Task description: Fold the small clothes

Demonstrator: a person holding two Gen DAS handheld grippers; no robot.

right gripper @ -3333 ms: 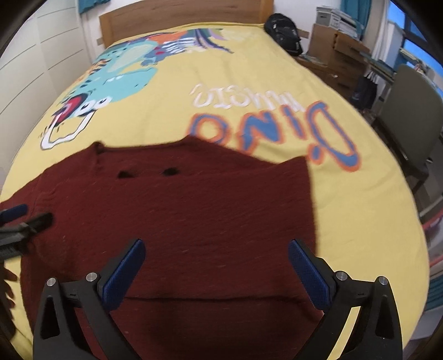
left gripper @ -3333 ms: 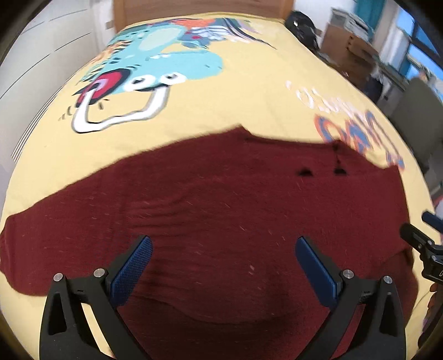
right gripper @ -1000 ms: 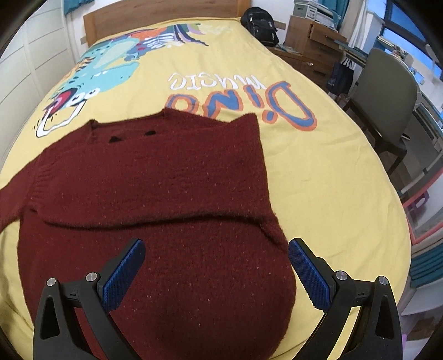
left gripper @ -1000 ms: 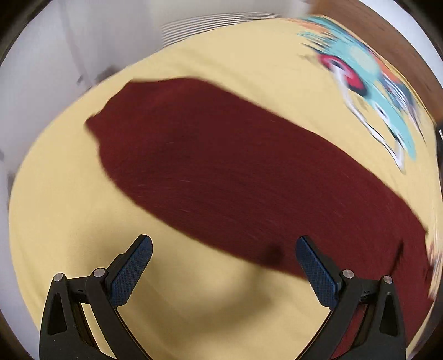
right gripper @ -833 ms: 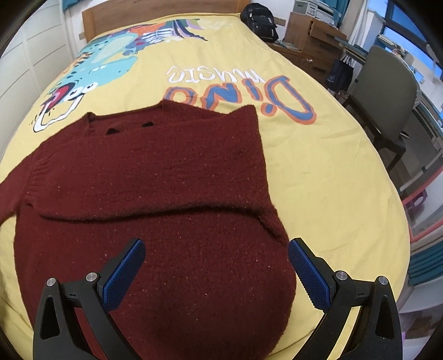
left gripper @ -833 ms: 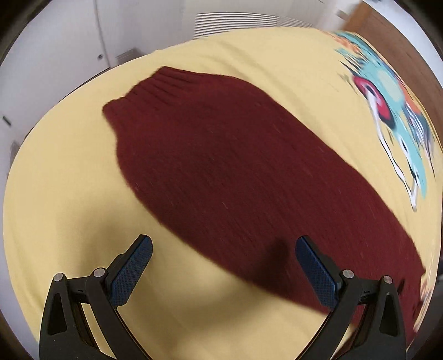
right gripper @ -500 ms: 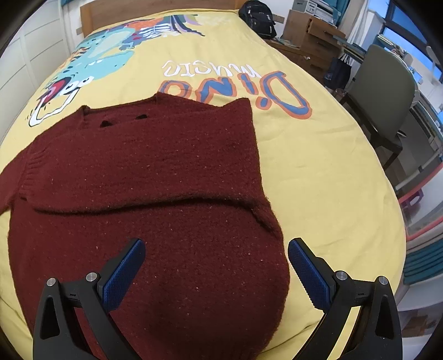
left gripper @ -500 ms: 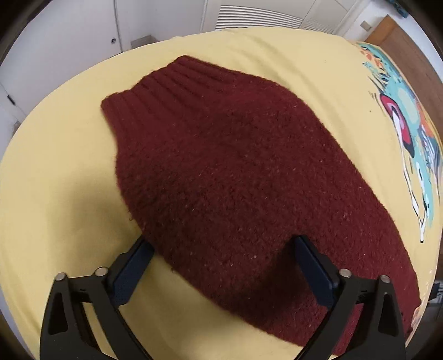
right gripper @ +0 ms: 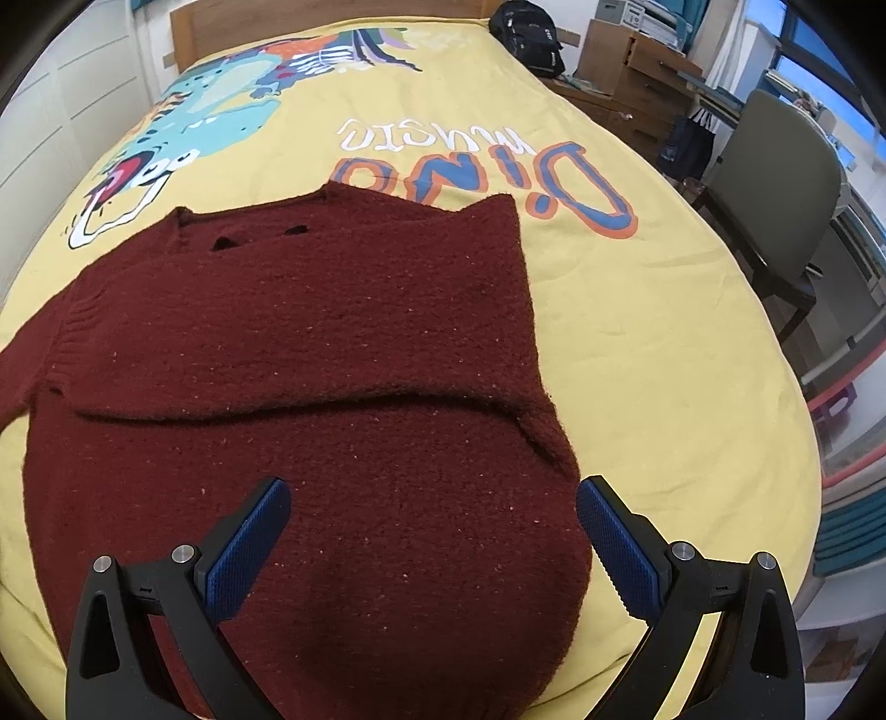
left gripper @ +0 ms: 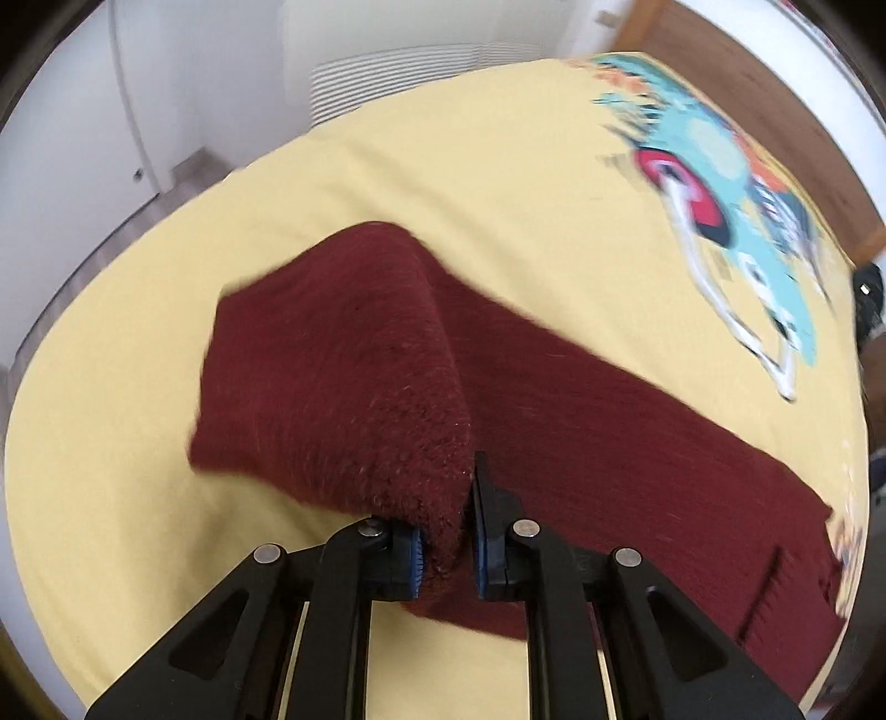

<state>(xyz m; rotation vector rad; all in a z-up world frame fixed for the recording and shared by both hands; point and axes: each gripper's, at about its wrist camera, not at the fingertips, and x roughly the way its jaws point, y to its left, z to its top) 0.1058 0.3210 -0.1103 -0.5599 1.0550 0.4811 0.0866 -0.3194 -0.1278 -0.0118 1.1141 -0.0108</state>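
Left claw (left gripper: 447,545) is closed tight on the sleeve (left gripper: 343,382) of a dark red knitted sweater (right gripper: 310,387); the wool is pinched between its two blue pads (left gripper: 480,531), and the end part of the sleeve is lifted up from the bed and folded back, so it hangs in a hump in front of the claw. From there the sleeve runs away to the right and lies flat on the yellow bedcover (left gripper: 498,183). This view is a little blurred.

Right claw (right gripper: 434,540) is wide open and holds nothing. It hovers over the lower part of the sweater, with one blue pad (right gripper: 249,540) over the wool and the other pad near the right edge of the garment; whether they touch the wool, I cannot tell.

In the right wrist view the sweater lies spread on the bed, the neck pointing to the wooden headboard (right gripper: 310,14). One fold line goes across the body, where a sleeve seems laid over it. The bedcover has a dinosaur picture (right gripper: 188,138) and big letters (right gripper: 498,177). Beside the bed stand a grey chair (right gripper: 775,210), a black backpack (right gripper: 529,36) and wooden drawers (right gripper: 637,72).
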